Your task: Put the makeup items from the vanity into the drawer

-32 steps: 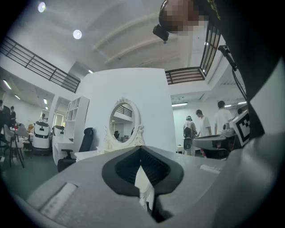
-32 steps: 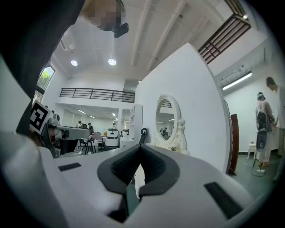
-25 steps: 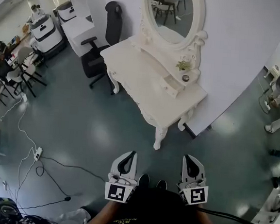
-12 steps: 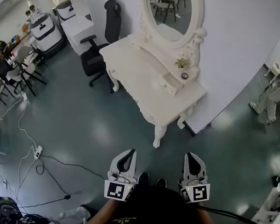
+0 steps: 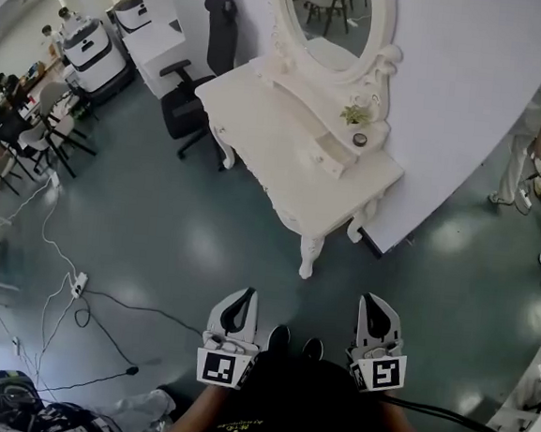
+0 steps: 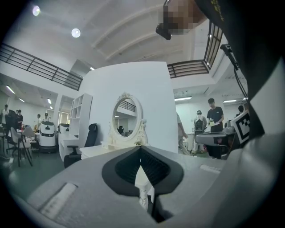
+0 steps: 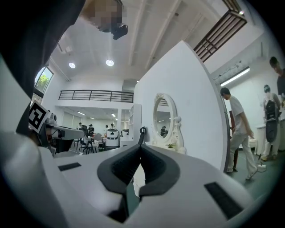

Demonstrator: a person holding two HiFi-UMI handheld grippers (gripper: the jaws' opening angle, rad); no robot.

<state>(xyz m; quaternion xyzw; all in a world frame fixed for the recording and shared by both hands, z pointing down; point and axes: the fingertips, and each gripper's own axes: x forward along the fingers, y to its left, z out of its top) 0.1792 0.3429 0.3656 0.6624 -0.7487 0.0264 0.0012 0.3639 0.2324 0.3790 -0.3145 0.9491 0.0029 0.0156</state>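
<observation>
The white vanity [image 5: 295,156] with its oval mirror [image 5: 330,18] stands ahead of me against a white partition. On its raised shelf are a small green plant [image 5: 356,114] and a dark round makeup item [image 5: 359,139]. A small drawer [image 5: 330,161] below the shelf looks slightly pulled out. My left gripper [image 5: 247,294] and right gripper [image 5: 368,301] hang low by my body, well short of the vanity, both shut and holding nothing. The left gripper view shows the mirror [image 6: 126,118] beyond the closed jaws, and the right gripper view shows the mirror [image 7: 163,116] and the plant [image 7: 170,145].
A black office chair [image 5: 205,54] stands left of the vanity. Cables and a power strip [image 5: 77,285] lie on the dark floor at the left. White machines [image 5: 94,54] and several chairs [image 5: 42,134] stand at the far left. A person [image 5: 533,120] walks at the right.
The person at the right has walked further up along the partition. My view has shifted slightly, and both grippers stay shut and nearly still.
</observation>
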